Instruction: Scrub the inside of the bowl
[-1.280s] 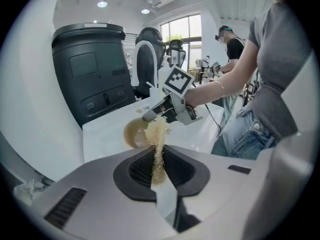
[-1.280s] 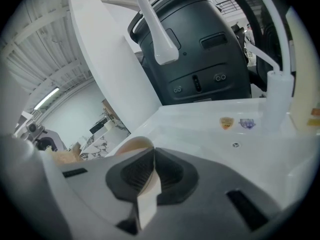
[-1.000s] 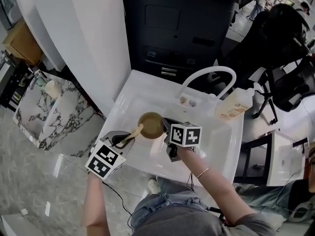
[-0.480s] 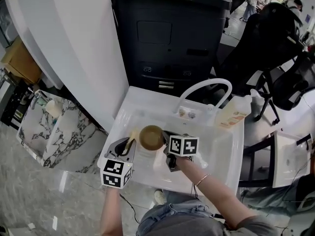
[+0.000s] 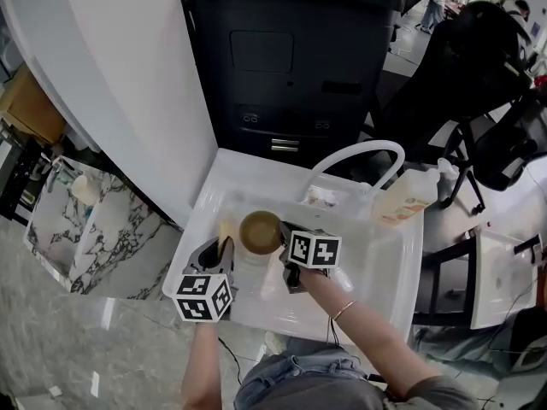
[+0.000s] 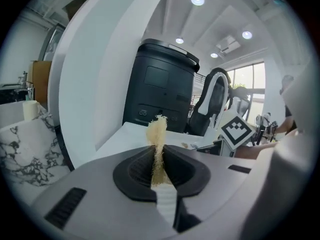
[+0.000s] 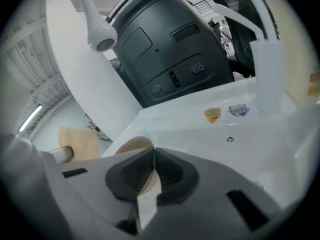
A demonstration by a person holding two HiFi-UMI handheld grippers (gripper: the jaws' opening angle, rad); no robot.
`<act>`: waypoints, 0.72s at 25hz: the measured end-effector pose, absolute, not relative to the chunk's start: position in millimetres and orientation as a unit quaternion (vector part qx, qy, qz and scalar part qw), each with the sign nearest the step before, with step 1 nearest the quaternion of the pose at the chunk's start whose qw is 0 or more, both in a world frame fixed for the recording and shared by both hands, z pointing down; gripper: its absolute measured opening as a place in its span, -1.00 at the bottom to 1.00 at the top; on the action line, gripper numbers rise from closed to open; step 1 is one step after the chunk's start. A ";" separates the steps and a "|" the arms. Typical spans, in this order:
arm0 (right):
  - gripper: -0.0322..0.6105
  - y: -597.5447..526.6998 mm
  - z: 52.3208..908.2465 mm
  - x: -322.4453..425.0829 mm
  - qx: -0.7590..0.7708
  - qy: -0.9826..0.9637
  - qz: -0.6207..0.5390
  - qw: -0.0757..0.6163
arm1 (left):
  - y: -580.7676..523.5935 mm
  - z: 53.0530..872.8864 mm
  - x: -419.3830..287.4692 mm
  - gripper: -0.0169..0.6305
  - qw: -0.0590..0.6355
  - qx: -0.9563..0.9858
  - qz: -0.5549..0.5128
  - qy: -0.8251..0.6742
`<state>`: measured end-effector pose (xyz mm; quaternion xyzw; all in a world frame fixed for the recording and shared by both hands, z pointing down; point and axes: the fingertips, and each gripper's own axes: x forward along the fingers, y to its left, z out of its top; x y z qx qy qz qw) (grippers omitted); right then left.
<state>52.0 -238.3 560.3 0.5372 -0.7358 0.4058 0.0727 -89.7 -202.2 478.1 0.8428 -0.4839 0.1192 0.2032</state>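
The left gripper (image 5: 220,252), jaws clamped on the sponge (image 5: 226,229), has drawn it off the bowl (image 5: 260,231) to just beside its 9 o'clock; the right gripper (image 5: 285,245) stays clamped on the rim at 4 o'clock, over the sink (image 5: 376,259)

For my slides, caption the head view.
At a white sink, the right gripper holds a brown bowl by its rim; the left gripper holds a sponge beside it.
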 end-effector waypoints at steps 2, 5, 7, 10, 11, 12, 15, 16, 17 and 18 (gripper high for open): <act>-0.84 -243.8 565.4 52.9 0.539 -0.729 0.418 0.064 | -205.3 480.3 -90.6 -0.81 0.212 0.837 0.113 -0.491; -0.84 -251.9 573.2 54.3 0.545 -0.720 0.426 0.061 | -210.0 483.3 -91.8 -0.81 0.218 0.831 0.105 -0.501; -0.84 -256.3 578.0 54.1 0.548 -0.715 0.429 0.063 | -212.3 485.7 -90.8 -0.81 0.226 0.829 0.101 -0.501; -0.84 -262.0 584.0 54.6 0.550 -0.711 0.434 0.062 | -215.6 490.7 -87.9 -0.81 0.236 0.826 0.102 -0.502; -0.84 -263.6 586.0 54.8 0.551 -0.709 0.436 0.062 | -216.8 492.7 -87.3 -0.81 0.238 0.824 0.102 -0.504; -0.84 -265.0 587.9 54.8 0.551 -0.708 0.438 0.062 | -217.9 494.6 -87.0 -0.81 0.240 0.822 0.102 -0.506; -0.84 -267.5 593.5 54.7 0.552 -0.703 0.443 0.065 | -220.4 499.6 -88.1 -0.81 0.249 0.817 0.099 -0.511; -0.84 -267.9 595.1 54.4 0.553 -0.702 0.444 0.066 | -220.8 501.1 -89.1 -0.81 0.253 0.815 0.097 -0.512; -0.84 -268.4 596.4 54.0 0.553 -0.700 0.446 0.067 | -221.1 502.5 -90.5 -0.81 0.256 0.814 0.094 -0.513; -0.84 -269.2 597.3 53.4 0.554 -0.699 0.448 0.068 | -221.5 503.8 -92.2 -0.81 0.260 0.813 0.092 -0.513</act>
